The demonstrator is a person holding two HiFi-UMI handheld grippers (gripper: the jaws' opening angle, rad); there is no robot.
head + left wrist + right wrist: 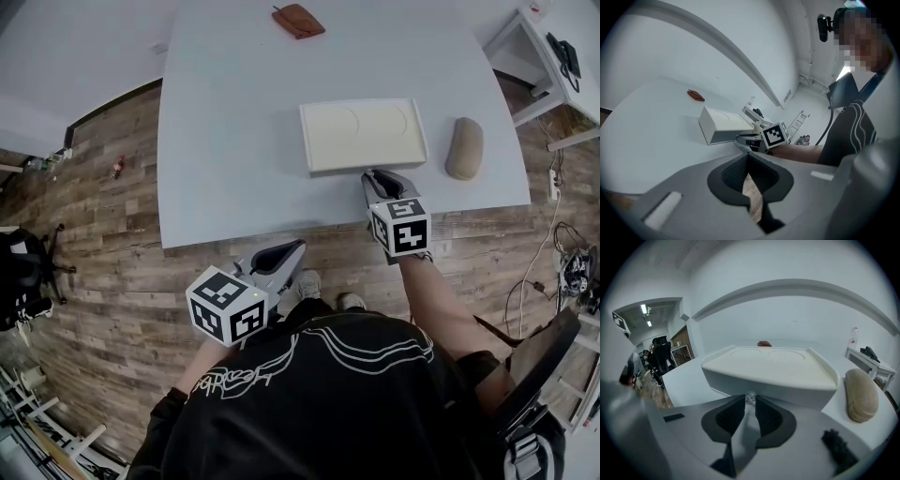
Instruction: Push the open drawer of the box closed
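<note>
Our left hand-held gripper (pixel 298 247) hangs shut off the desk (pixel 234 141) while the right hand-held gripper (pixel 371 176), jaws narrowly apart, sits at the knob (pixel 750 398) of the box (pixel 773 369); we judge a straight push comes next.

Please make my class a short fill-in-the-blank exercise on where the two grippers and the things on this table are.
1. In the head view, the beige oblong object lies on the ___ side of the white box.
2. The gripper at the box's near side is the person's ___ one.
3. The left gripper hangs off the table, above the wooden ___.

Missing words: right; right; floor.
</note>
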